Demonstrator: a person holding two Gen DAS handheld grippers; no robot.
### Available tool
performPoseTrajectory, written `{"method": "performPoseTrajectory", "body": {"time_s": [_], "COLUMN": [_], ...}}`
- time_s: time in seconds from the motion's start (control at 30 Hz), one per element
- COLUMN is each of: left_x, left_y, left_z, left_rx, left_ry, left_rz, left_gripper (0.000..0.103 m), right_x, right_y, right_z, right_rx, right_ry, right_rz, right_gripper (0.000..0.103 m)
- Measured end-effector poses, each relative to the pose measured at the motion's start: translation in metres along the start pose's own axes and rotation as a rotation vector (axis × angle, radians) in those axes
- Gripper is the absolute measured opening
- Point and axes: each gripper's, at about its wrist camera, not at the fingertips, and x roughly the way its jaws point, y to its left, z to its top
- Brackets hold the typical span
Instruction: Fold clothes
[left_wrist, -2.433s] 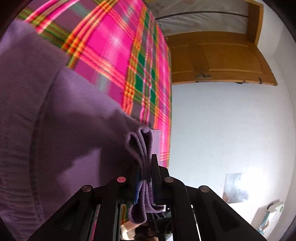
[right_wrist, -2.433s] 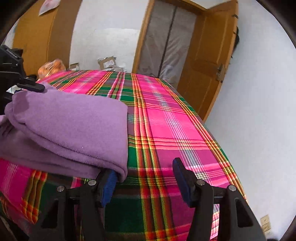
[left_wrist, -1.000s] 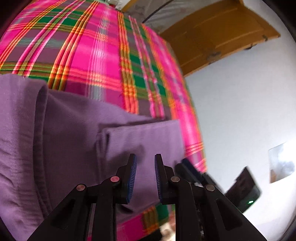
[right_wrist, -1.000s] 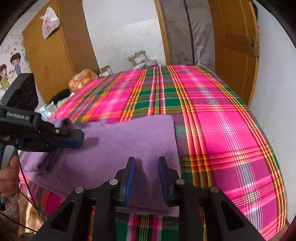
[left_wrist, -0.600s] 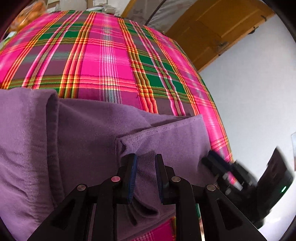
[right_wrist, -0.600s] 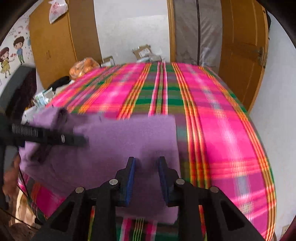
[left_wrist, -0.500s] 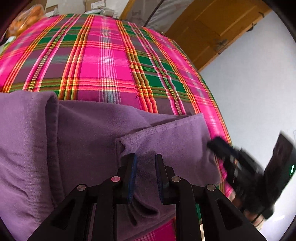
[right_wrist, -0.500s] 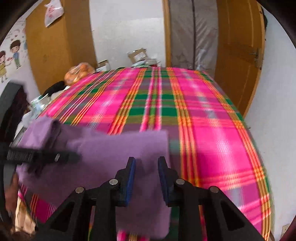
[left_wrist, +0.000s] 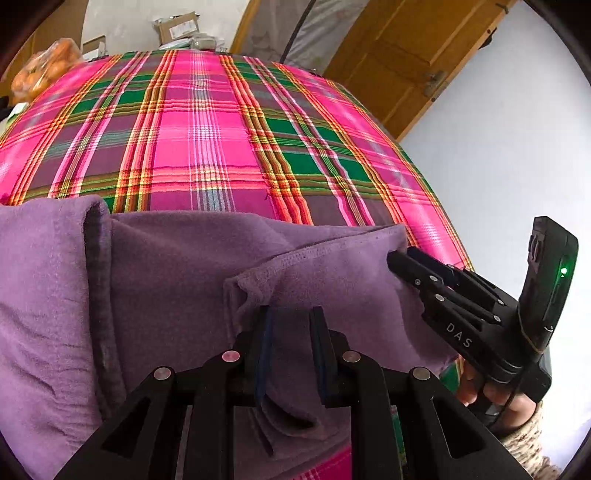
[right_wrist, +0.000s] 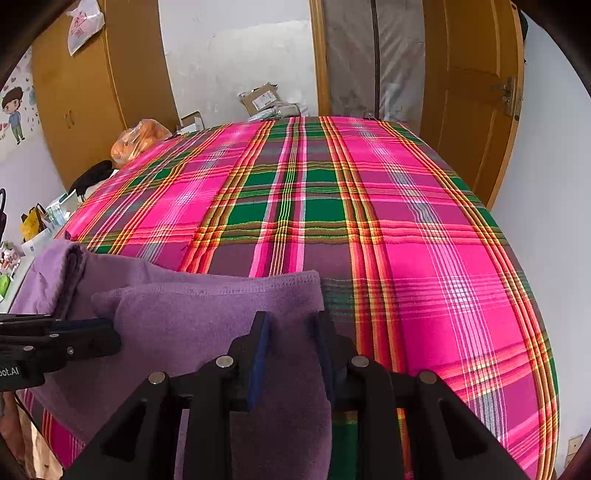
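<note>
The purple fleece garment (left_wrist: 155, 280) lies at the near edge of the bed, on the pink and green plaid blanket (left_wrist: 207, 147), already doubled into several layers. Both grippers hold its near hem. The left gripper (left_wrist: 290, 354) has its fingers (left_wrist: 263, 347) closed on a bunched corner of the fleece that pokes up between them. The right gripper (right_wrist: 291, 354) has its fingers (right_wrist: 258, 350) closed on the garment's right corner, just beside the stitched edge (right_wrist: 258, 282), with cloth hanging down under them. In the left wrist view the right gripper is seen nosing into the same fold from the side, a hand (left_wrist: 491, 395) around its handle.

The step in hand looks like carrying this near hem away from the bed's edge to make the next fold. To do it well, both grippers should rise together and level, so the hem stays straight and taut between them and the lower layers do not drag along. Travel toward the far side of the garment, lay the held edge squarely along the opposite edge, and only then let go. The fleece is thick and soft; it will sag between the grips and may slip if only the top layer is caught, so lift slowly. Keep well short of the orange bag (right_wrist: 138, 142) at the far corner of the bed.
</note>
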Motion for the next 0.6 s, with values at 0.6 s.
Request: {"method": "performPoseTrajectory", "body": {"time_s": [0.6], "left_x": [-0.001], "left_y": [-0.008], "left_z": [-0.004], "left_rx": [0.050], "left_ry": [-0.040], "left_rz": [0.048], "left_gripper": [0.020], "right_x": [-0.030], "right_y": [0.018], "right_z": [-0.033], "right_rx": [-0.034], "right_ry": [-0.044], "right_rz": [-0.043], "right_gripper": [0.027]}}
